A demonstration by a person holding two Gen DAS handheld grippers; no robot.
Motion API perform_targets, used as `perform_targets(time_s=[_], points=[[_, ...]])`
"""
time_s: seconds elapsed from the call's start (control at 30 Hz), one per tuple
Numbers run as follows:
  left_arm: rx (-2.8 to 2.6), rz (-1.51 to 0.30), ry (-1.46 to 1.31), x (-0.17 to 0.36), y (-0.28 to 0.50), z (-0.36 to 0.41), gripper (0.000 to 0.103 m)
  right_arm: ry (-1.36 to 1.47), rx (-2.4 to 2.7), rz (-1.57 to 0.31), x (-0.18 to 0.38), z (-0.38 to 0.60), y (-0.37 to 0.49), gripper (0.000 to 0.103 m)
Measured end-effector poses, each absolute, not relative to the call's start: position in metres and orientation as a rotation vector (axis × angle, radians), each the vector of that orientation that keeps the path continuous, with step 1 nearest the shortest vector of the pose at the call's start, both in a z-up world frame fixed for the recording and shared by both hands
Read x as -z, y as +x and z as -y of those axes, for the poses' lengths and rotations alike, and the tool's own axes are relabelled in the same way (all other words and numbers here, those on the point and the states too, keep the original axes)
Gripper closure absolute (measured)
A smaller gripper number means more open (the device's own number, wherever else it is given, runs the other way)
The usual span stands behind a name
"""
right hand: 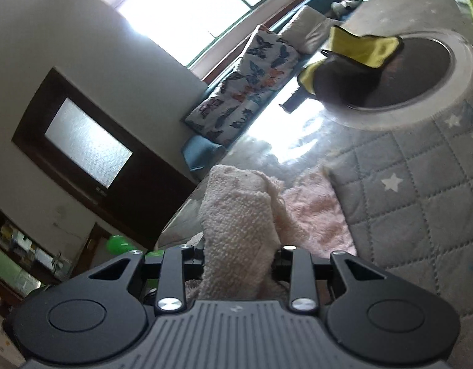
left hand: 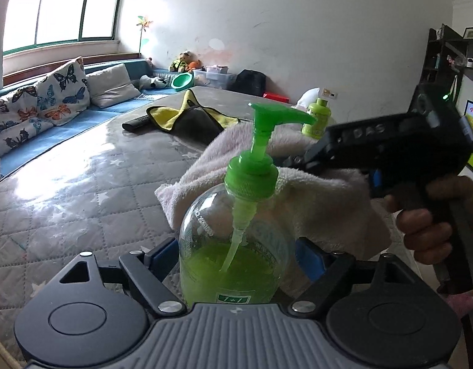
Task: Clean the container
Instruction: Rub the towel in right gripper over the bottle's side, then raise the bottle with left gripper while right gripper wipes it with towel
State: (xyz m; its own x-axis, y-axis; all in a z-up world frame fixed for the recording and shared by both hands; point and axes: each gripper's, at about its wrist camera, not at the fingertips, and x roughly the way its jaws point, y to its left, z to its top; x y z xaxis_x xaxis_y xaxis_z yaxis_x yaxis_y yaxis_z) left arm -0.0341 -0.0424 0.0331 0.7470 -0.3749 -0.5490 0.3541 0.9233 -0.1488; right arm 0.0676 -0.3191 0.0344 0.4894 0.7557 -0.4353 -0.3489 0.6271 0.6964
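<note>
In the left wrist view the left tool (left hand: 236, 264) fills the bottom of the frame, its blue pads clenched on the sides of the clear pump bottle (left hand: 233, 246), which stands upright at lower centre with green liquid in its lower half. The green pump head (left hand: 273, 117) points toward the right. Just behind the bottle, at centre right, a pale pink towel (left hand: 313, 190) drapes against its far side, held by the right tool (left hand: 293, 161), whose black body enters from the right edge in a person's hand (left hand: 427, 224). In the right wrist view the right tool (right hand: 236, 264) is clenched on that towel (right hand: 236, 224), which rises from between its jaws. Farther back on the quilted grey desk (left hand: 67, 200) lies a yellow and grey cloth (left hand: 187, 117), and a second green bottle (left hand: 316, 117) stands at upper right.
</note>
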Motion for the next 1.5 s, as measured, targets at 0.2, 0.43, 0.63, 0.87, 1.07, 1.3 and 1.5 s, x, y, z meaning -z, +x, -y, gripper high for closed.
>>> perform_targets(time_s=[0.2, 0.43, 0.63, 0.87, 1.07, 1.3, 1.5], points=[[0.402, -0.591, -0.017, -0.026, -0.031, 0.046, 0.016, 0.527, -0.645, -0.873, -0.009, 0.324, 0.07, 0.073], [0.449, -0.567, -0.029, -0.016, -0.022, 0.041, 0.014, 0.481, -0.63, -0.867, -0.009, 0.328, 0.061, 0.073], [0.528, -0.545, -0.029, -0.01, -0.01, 0.035, 0.013, 0.531, -0.68, -0.748, -0.048, 0.33, 0.067, 0.073], [0.596, -0.564, 0.035, 0.005, 0.008, 0.042, 0.012, 0.527, -0.731, -0.77, -0.047, 0.31, 0.087, 0.073], [0.577, -0.656, 0.123, 0.019, 0.025, 0.061, 0.013, 0.544, -0.661, -0.846, -0.015, 0.318, 0.092, 0.073], [0.568, -0.654, 0.159, 0.025, 0.033, 0.068, 0.012, 0.43, -0.633, -0.884, -0.003, 0.321, 0.08, 0.073], [0.55, -0.654, 0.179, 0.024, 0.037, 0.073, 0.007, 0.453, -0.645, -0.832, -0.027, 0.329, 0.075, 0.073]])
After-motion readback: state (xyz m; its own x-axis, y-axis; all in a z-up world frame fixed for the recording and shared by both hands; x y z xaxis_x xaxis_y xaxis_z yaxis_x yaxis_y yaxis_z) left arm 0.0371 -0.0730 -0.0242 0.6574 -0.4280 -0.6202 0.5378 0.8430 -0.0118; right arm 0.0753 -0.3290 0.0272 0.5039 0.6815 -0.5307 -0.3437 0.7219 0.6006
